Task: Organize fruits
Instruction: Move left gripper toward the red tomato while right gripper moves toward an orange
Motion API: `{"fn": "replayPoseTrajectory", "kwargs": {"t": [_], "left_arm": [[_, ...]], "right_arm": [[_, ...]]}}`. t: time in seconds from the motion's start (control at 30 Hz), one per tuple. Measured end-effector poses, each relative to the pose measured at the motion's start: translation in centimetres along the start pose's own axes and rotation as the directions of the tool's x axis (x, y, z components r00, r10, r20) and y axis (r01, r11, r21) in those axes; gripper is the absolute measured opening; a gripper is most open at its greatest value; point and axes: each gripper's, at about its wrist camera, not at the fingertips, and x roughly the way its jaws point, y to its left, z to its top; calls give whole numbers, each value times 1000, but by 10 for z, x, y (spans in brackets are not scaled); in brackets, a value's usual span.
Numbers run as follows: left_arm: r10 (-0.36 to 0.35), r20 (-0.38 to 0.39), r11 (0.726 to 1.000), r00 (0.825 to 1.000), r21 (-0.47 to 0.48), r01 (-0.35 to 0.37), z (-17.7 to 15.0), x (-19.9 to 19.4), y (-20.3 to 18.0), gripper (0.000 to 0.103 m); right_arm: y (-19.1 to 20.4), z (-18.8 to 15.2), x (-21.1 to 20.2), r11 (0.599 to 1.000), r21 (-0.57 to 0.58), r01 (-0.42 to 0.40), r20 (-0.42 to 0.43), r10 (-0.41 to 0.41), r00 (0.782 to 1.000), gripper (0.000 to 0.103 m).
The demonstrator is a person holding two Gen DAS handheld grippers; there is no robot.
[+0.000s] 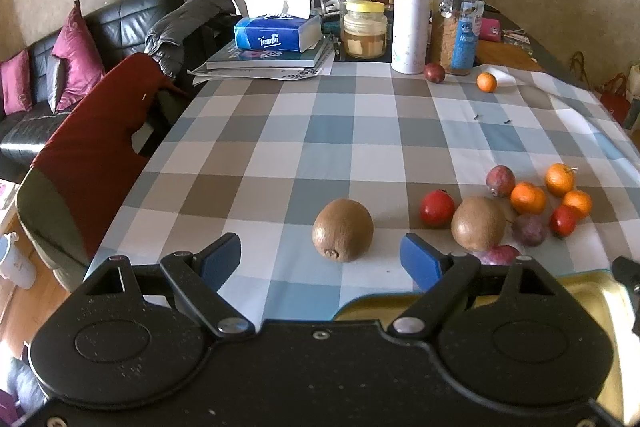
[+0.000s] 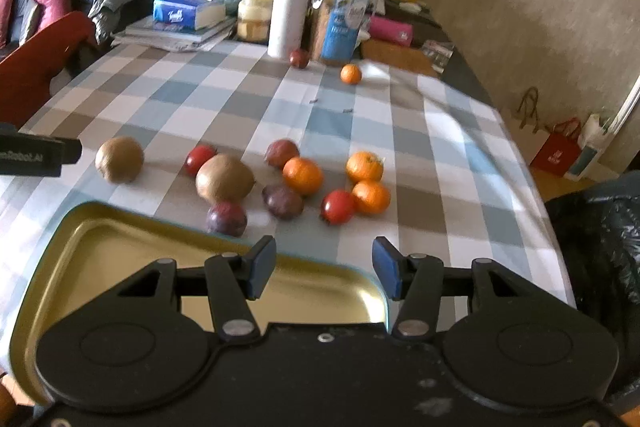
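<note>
My left gripper point(image 1: 320, 261) is open and empty, with a brown kiwi point(image 1: 342, 229) on the checked cloth just beyond and between its fingertips. A second kiwi point(image 1: 478, 223) lies to the right among red fruits point(image 1: 437, 207), oranges point(image 1: 528, 197) and purple plums point(image 1: 501, 180). My right gripper point(image 2: 324, 267) is open and empty above the near right rim of a gold metal tray point(image 2: 100, 247). Past it lie the kiwis point(image 2: 119, 159) point(image 2: 224, 178), plums point(image 2: 226, 219), oranges point(image 2: 303, 175) and red fruits point(image 2: 338, 207).
At the far end stand a tissue box point(image 1: 276, 33), a jar point(image 1: 365, 30), a white bottle point(image 1: 411, 23) and a canister point(image 1: 460, 23), with one plum point(image 1: 434, 73) and one orange point(image 1: 486, 82) near them. A red chair point(image 1: 92, 147) is at the table's left edge.
</note>
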Motion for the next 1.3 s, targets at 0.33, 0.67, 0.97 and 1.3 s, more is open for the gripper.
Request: {"fn": "replayPoseTrajectory", "kwargs": {"t": [0.33,0.67,0.97,1.3], "left_arm": [[-46,-44,997,998,-58,43,4,35,-6,86],[-19,-23,992,1000,-129,16,16,64,-26,82],[27,-43,991,999,-129,-32,31,92,-41,82],[37,-6,994,999,-99,-37,25,104,-54,82]], "right_arm": [[-11,12,49,991,134,-23,-50,30,998,46],[-25,38,101,920,384,-81,-54,110,992,46],[-27,73,139,903,427,-41,-74,80,994,46],[-17,69,165,912,399,-96,-137,163,977,46]]}}
